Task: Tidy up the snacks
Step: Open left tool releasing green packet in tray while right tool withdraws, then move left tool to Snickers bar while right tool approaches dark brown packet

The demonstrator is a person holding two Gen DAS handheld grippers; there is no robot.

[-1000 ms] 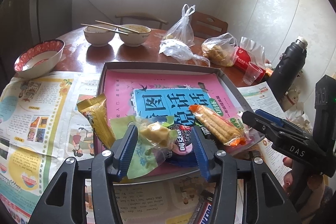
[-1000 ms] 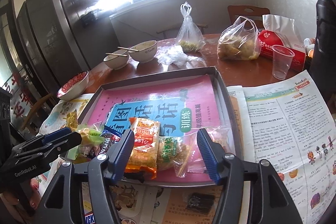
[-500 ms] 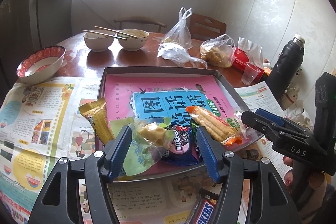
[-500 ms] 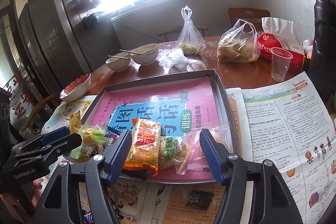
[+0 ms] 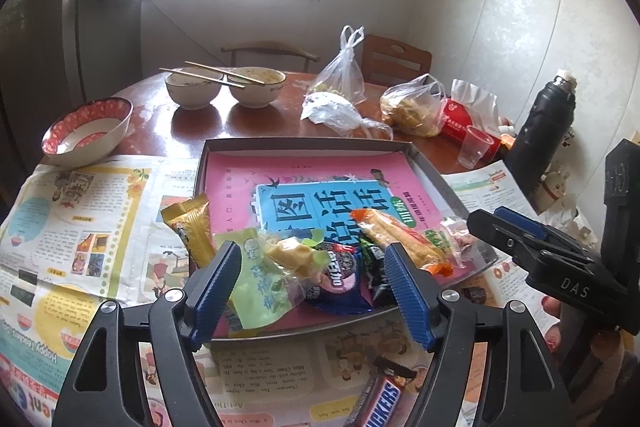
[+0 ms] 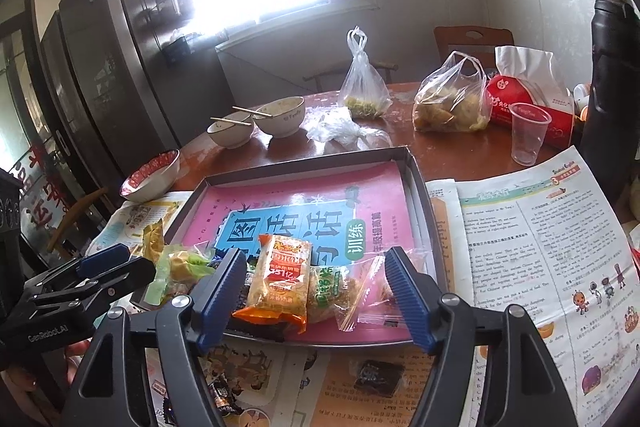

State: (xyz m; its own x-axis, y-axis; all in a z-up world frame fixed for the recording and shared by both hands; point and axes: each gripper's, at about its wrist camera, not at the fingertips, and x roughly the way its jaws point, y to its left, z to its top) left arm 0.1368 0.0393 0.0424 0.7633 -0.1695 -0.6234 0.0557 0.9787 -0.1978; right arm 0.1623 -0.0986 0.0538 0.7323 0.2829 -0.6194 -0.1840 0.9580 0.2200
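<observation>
The snack packets [image 5: 320, 267] lie heaped at the near edge of the grey tray [image 5: 304, 145] on the bench [image 5: 256, 123]. The left gripper [image 5: 316, 287] frames the green and Oreo packs, fingers [image 5: 216, 291] wide and holding nothing. The right gripper [image 6: 316, 291] stands equally wide around the orange packet [image 6: 280, 283], pads clear. Both have just been opening since a second ago, the packets lying loose between them.

SNICKERS on bar [image 5: 380, 401]; DAS on right gripper [image 5: 504, 227].
</observation>
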